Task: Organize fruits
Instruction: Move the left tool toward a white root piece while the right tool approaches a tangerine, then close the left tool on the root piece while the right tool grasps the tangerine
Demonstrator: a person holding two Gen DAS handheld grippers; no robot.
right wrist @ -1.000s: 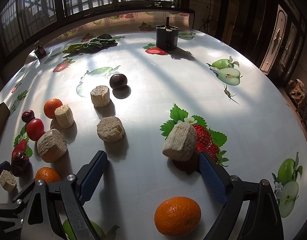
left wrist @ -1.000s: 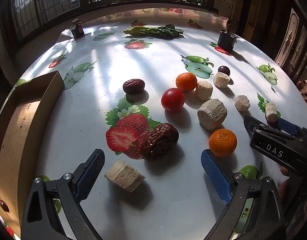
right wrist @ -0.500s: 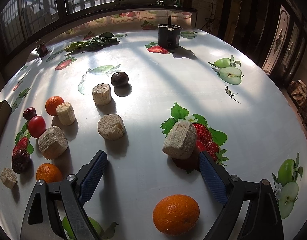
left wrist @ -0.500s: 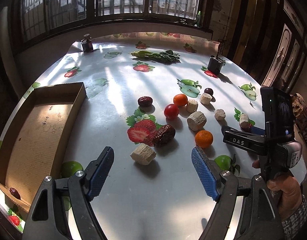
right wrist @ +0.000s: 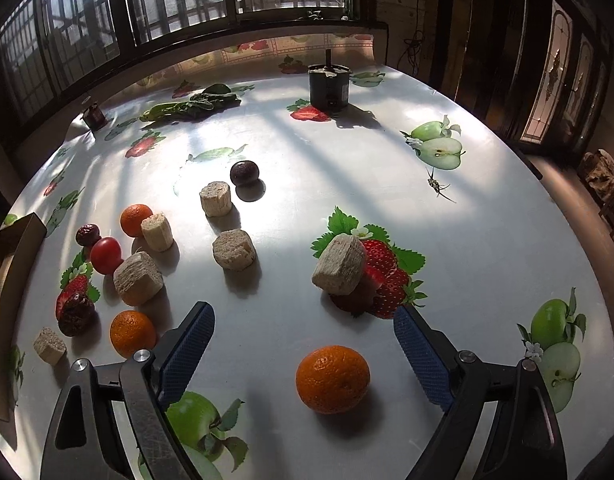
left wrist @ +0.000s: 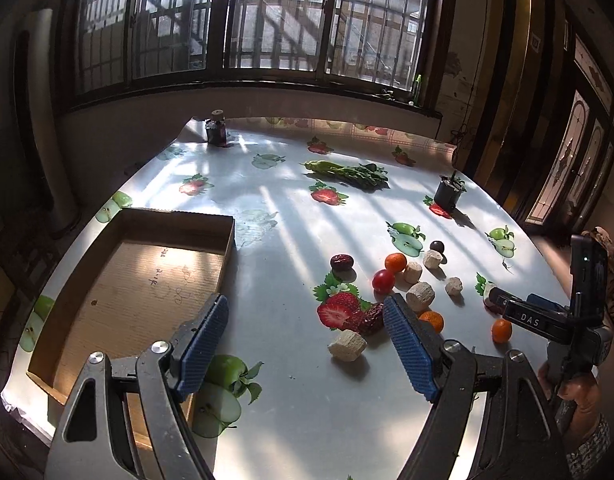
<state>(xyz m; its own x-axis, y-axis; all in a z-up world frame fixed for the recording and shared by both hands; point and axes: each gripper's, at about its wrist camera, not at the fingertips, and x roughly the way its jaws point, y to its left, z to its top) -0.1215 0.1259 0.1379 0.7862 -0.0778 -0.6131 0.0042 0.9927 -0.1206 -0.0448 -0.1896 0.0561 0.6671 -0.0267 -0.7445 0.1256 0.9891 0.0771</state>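
- The right tongs [right wrist: 303, 354], with blue ribbed pads, are hanging wide open above the glossy fruit-printed counter [right wrist: 487, 216], gripping nothing.
- A round orange mandarin [right wrist: 333, 379] is sitting on the counter between the two pads, touching neither.
- Just beyond the right pad, a pale fibrous cut chunk [right wrist: 340, 265] is resting on a printed strawberry.
- To the left of the right tongs, a second mandarin [right wrist: 132, 333], a wrinkled dark red date [right wrist: 76, 315] and a small pale cube [right wrist: 49, 346] are lying close together.
- Farther ahead and to the left, a red cherry tomato [right wrist: 106, 255] is sitting beside more pale chunks, and a dark purple round fruit [right wrist: 245, 173] is lying beyond them.
- The left tongs [left wrist: 305, 344] are also spread open and holding nothing, raised well above the counter.
- An open brown cardboard tray [left wrist: 143, 276] is lying to the left of the left tongs.
- A black cylindrical container [right wrist: 329, 86] is standing at the far side.
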